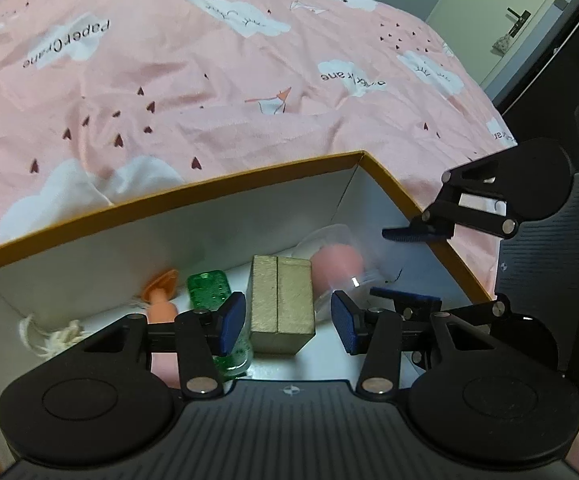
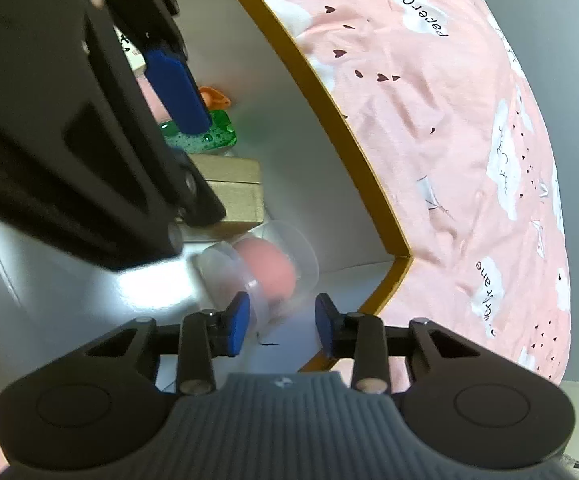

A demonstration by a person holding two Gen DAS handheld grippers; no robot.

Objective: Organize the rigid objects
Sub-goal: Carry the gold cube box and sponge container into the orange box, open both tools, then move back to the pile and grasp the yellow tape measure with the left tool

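Fingers of left gripper [image 1: 287,322] apart, empty, gold box [image 1: 281,304] between; right gripper [image 2: 281,322] fingers apart, clear capsule [image 2: 257,272] just ahead, not gripped.

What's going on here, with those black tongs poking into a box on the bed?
A person is tidying small things into an orange-rimmed box on a pink quilt, one pair of tongs in each hand. The left tongs stand open around a small gold box, not pressing on it. The right tongs are open at a clear container with a pink ball inside. A green bottle lies beside the gold box.
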